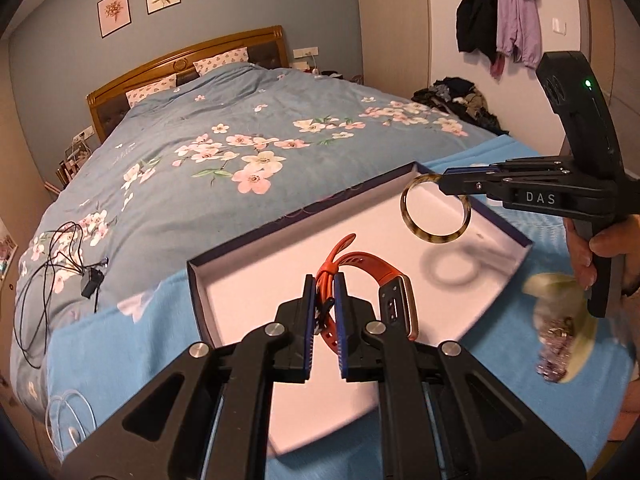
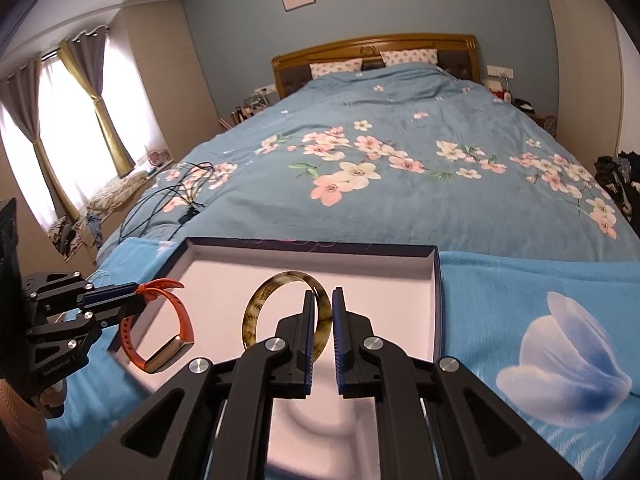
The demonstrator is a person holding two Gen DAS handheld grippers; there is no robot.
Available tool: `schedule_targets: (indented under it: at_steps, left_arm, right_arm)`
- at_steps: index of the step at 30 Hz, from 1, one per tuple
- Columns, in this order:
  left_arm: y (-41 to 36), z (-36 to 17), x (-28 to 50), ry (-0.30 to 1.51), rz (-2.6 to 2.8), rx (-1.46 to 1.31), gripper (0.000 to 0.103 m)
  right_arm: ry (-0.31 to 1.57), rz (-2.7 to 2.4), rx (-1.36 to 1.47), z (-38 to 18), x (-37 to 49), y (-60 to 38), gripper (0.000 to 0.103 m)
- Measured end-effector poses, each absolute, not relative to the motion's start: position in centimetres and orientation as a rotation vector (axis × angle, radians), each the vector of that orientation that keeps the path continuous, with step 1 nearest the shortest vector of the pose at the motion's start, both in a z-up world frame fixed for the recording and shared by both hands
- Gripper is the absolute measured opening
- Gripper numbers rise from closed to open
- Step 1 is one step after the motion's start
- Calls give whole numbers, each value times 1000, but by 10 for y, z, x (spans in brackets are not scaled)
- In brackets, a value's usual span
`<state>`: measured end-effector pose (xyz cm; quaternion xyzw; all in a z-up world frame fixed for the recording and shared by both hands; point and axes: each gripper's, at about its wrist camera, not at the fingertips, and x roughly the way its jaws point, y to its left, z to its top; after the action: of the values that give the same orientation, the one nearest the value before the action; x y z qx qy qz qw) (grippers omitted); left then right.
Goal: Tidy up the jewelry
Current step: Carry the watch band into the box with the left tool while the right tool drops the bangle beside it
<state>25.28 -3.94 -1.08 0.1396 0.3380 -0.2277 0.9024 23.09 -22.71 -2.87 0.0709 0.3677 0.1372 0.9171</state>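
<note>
A shallow box [image 1: 224, 264] [image 2: 434, 280] with a white inside and dark blue walls lies on a blue towel on the bed. My left gripper [image 1: 325, 280] [image 2: 138, 300] is shut on the orange strap of a watch [image 1: 394, 304] [image 2: 160, 340] and holds it above the box's left part. My right gripper [image 2: 321, 296] [image 1: 442, 178] is shut on a brown tortoiseshell bangle [image 2: 288, 312] [image 1: 434, 210] and holds it above the box's right part; its shadow falls on the box floor.
A pale shell-like dish [image 1: 560, 328] with a purple beaded piece lies on the towel [image 2: 520, 300] right of the box, blurred. Black cables [image 1: 56, 264] [image 2: 180, 196] lie on the floral duvet to the left. Clothes are piled at the bed's far right [image 1: 460, 100].
</note>
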Motion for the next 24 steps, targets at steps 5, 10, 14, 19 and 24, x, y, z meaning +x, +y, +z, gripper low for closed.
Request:
schedule_targets:
  at_steps: [5,10,14,19,24]
  left_arm:
    - [-47,-18,283,720,-463,316,9]
    - [-52,-33,313,762,-449,353,9]
    - [-56,-44,332,791,-448,378,9]
    - [-61,-52,348,818,-448,424,9]
    - [-67,-59,364,835,-422,476,8]
  right_arm:
    - [791,261,156,-38,254,-227,7]
    - [831,245,150,-48,272,-222,7]
    - [860,240,145,-53,285,-219,7]
    - [901,230,159,-61,298,-219,7]
    - [939,213,158,-66,304,-220,7]
